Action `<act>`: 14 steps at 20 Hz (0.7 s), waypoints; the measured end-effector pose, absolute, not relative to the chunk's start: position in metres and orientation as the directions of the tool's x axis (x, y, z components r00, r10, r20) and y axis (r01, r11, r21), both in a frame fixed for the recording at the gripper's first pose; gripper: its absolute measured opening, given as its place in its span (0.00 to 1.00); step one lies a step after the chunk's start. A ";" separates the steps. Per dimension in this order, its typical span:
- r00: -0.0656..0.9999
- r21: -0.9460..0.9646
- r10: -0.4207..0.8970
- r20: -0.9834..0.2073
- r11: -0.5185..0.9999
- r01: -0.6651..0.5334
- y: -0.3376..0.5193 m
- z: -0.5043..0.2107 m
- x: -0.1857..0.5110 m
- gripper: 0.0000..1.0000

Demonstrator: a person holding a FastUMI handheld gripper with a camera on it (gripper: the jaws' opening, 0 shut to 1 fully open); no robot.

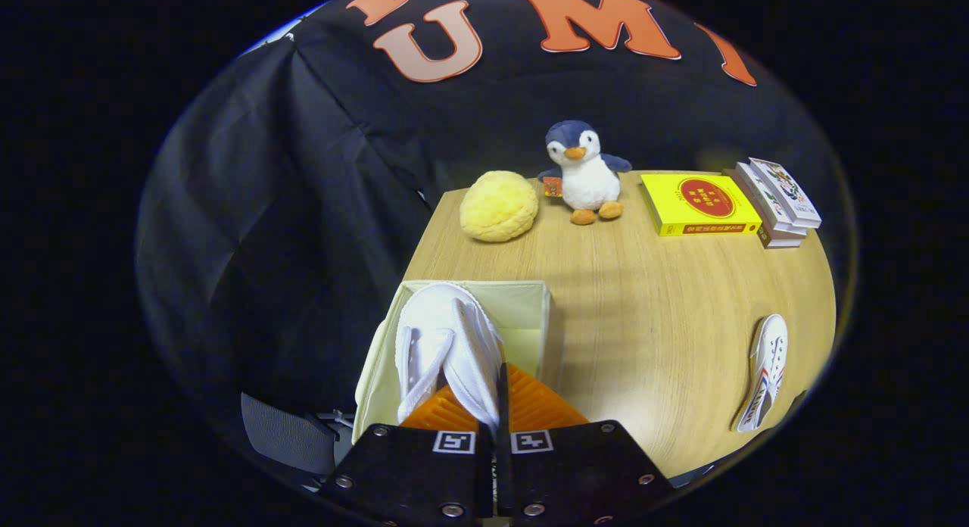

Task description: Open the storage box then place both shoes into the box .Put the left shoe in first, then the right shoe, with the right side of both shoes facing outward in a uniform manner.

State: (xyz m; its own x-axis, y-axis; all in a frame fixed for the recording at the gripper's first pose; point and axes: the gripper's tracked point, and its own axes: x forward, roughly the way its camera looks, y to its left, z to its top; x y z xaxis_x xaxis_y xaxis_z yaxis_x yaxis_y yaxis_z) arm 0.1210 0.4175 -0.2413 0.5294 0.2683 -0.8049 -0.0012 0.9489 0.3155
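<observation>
Pinching a white shoe (448, 345) by its upper edge, the orange fingers (424, 415) were pressed nearly together and held it over the open cream storage box (530, 315) at the near left corner of the bench (651, 315). A second white shoe (763, 372) with coloured stripes lay on its side well to the right. Beyond the box stood a yellow sponge (500, 206), a plush penguin (584, 171), a yellow book (700, 204) and a stack of books (780, 201).
</observation>
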 end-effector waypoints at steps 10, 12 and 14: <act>0.369 0.251 0.177 -0.912 0.954 0.164 0.460 -0.319 0.133 0.03; 0.370 0.248 0.155 -0.916 0.944 0.218 0.466 -0.331 0.136 0.03; 0.339 0.241 0.145 -0.930 0.935 0.261 0.471 -0.345 0.131 0.03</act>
